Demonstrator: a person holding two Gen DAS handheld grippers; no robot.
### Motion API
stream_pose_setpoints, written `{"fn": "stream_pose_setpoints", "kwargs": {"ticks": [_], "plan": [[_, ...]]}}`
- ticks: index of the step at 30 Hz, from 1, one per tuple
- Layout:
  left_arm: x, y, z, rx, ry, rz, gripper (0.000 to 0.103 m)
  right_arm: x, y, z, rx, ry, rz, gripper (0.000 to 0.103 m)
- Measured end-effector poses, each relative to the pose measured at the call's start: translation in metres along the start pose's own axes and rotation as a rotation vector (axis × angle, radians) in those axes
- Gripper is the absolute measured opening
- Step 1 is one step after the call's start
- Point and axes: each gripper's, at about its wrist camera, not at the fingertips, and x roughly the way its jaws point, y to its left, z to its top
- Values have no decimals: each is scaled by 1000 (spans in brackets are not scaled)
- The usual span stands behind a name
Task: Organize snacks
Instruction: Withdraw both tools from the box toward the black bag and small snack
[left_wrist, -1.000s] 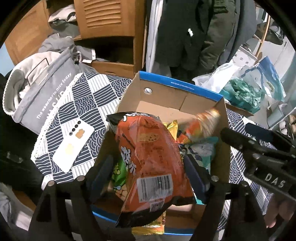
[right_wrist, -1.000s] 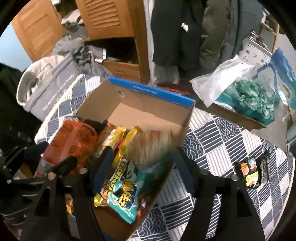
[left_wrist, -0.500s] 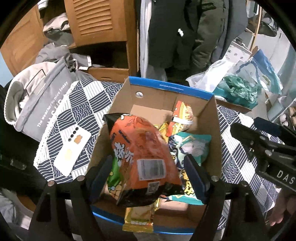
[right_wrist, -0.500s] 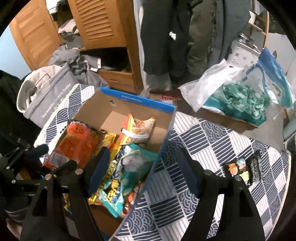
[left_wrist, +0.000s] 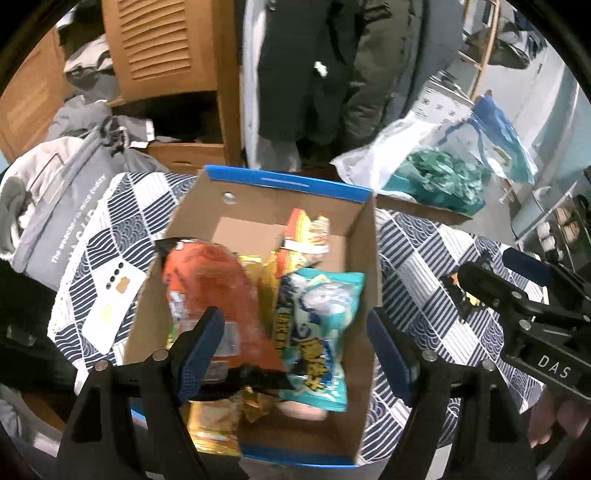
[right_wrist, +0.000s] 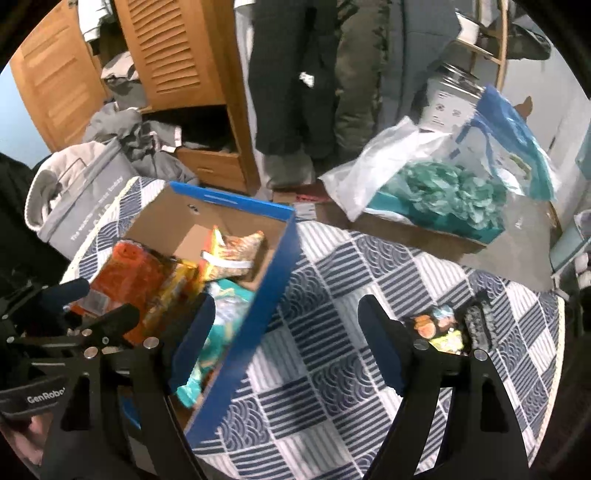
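Inside cardboard box (left_wrist: 207, 236): orange chip bag (left_wrist: 218, 291) now released, lying free. Left tongs (left_wrist: 295, 354) spread, empty. Right tongs (right_wrist: 284, 343) just widening, empty; small snack packets (right_wrist: 443, 328) remain on tabletop (right_wrist: 332, 387).

Desk (right_wrist: 332, 332) under a navy-and-white patterned cloth.
Carrying a blue-edged cardboard box (left_wrist: 295, 182) of snack packets, a white phone (left_wrist: 110, 306) just left of it, small dark snack packs (right_wrist: 448, 326) well apart on the right.

Snack packets (left_wrist: 317, 314) piled in cardboard box (left_wrist: 284, 184); two packets (right_wrist: 443, 328) on tablecloth
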Motion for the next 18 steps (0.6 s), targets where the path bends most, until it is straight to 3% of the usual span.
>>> {"fn": "stream_pose_setpoints", "kwargs": {"ticks": [18], "plan": [[28, -102, 1, 131, 76, -52, 81, -16, -108, -41, 86, 36, -120, 80]]}}
